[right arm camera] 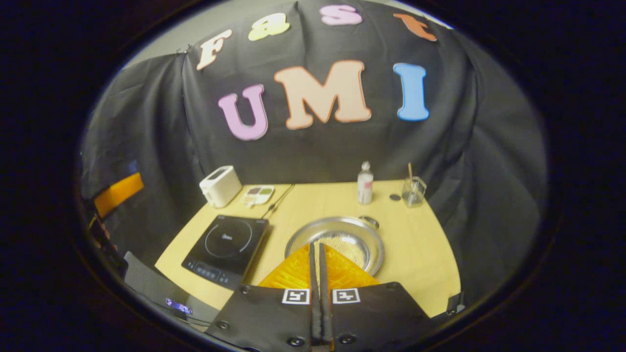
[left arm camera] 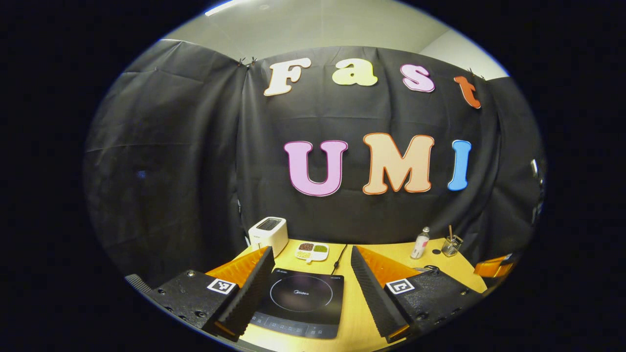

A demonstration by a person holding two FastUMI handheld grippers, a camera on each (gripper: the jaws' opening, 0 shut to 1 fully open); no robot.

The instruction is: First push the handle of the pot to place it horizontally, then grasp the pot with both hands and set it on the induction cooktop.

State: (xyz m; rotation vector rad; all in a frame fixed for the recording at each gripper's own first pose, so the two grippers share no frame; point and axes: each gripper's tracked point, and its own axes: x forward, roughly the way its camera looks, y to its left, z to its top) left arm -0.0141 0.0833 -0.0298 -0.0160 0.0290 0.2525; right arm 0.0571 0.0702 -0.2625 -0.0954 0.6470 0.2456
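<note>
Yellow wooden table (right arm camera: 430,254) inside black-cloth booth, back edge against the cloth. Largest item on it: metal pot (right arm camera: 335,240), wide and shallow, sitting around table middle, just right of induction cooktop (right arm camera: 226,249) in right gripper view, apart from it. Something pale and grainy inside the pot, cannot tell what. Handle hard to make out; small dark bit at the pot's far rim, maybe the handle, unsure. Probably stiff, smooth, slippery steel, moderately heavy with contents; rim on two opposite sides looks like the place to grip, kept level to avoid spilling. Cooktop black, glassy, flat, toward the table's left part, control strip at its near edge; likely scratch-prone, so gentle set-down advised.

Right gripper (right arm camera: 317,256) hovering above near rim of pot, fingers closed together, nothing between them. Left gripper (left arm camera: 310,264) held over the cooktop (left arm camera: 301,296), fingers spread wide, holding nothing.

Smaller things along back edge: white toaster (right arm camera: 220,186) at back-left corner, divided dish (right arm camera: 259,194) beside it, cable (right arm camera: 279,198), bottle (right arm camera: 365,183), glass with stick (right arm camera: 413,190) toward back right.
</note>
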